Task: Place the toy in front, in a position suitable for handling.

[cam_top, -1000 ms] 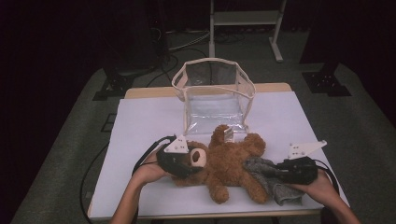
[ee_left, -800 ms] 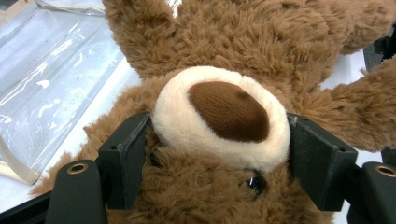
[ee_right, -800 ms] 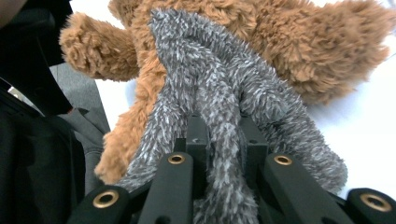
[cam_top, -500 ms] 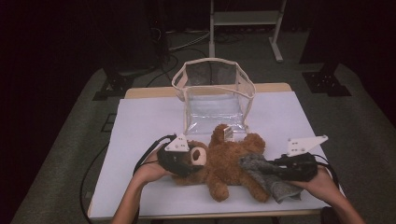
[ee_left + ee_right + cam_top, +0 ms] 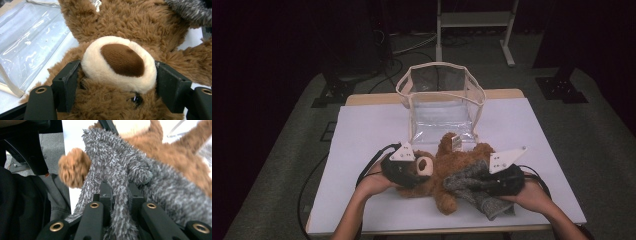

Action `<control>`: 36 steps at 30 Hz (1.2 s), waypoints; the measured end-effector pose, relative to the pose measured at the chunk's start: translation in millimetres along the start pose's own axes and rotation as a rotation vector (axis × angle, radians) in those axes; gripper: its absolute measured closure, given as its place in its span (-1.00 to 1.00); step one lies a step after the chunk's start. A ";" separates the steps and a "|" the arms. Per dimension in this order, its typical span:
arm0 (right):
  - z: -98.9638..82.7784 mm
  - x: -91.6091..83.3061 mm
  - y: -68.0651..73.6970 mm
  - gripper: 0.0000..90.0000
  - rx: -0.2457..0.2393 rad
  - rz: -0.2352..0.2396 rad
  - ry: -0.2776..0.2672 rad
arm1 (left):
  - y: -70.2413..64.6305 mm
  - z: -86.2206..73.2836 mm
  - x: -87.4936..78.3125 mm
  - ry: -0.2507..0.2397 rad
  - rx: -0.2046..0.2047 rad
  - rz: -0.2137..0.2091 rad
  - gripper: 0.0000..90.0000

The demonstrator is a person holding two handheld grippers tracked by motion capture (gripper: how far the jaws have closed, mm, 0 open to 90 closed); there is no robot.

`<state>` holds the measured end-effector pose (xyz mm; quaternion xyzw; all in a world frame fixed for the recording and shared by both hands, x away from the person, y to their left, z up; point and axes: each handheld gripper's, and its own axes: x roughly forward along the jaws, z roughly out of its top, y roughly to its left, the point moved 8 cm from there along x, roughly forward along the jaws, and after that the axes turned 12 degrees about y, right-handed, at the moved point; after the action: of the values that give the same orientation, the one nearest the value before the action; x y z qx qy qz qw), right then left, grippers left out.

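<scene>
A brown teddy bear (image 5: 457, 167) lies flat on the white table (image 5: 362, 135), near the front edge, about in the middle. Its head points left & its legs point right. Just behind it, on the far side, stands a clear plastic bag (image 5: 441, 102) w/ a cream trim, open at the top. One bear arm reaches up to touch the bag's near wall.

The left gripper (image 5: 404, 170) is at the bear's head. In the left gripper view its two black jaws sit on both sides of the bear's face (image 5: 117, 72), one at each cheek, pressing into the fur. So it's closed on the head, w/ the jaws held fairly wide by the fat head. The cream snout & dark brown nose poke up between them. The clear bag lies at the left of that view.

The right gripper (image 5: 502, 181) is at the bear's right side, by the legs. It holds a fuzzy grey cloth (image 5: 472, 187), prob. a small bit of clothing. In the right gripper view the jaws are squeezed nearly together on a thin fold of the grey cloth (image 5: 120, 195). The cloth drapes over the bear's lower body & one leg, & a brown paw (image 5: 73, 170) pokes out left of it. Part of the cloth lies on the table near the front edge.
</scene>
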<state>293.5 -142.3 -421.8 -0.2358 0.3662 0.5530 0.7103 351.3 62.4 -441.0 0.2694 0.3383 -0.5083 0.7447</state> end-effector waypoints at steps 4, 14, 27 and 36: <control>-20.9 -8.3 -0.9 0.73 0.047 -0.001 -0.005 | 0.2 0.3 0.0 0.002 0.001 0.001 -0.42; 4.1 -17.4 3.8 0.73 0.004 0.008 -0.041 | 0.7 1.2 0.8 0.005 -0.008 0.000 -0.42; 43.8 41.7 22.9 0.73 -0.134 0.112 0.055 | 0.3 1.0 0.3 0.007 0.002 0.000 -0.42; 13.7 31.3 20.4 0.73 -0.086 0.094 0.073 | 0.0 0.9 0.2 0.005 0.000 -0.005 -0.42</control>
<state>281.2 -107.3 -436.4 -0.2689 0.3784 0.5919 0.6589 351.6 61.7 -440.6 0.2702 0.3409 -0.5094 0.7425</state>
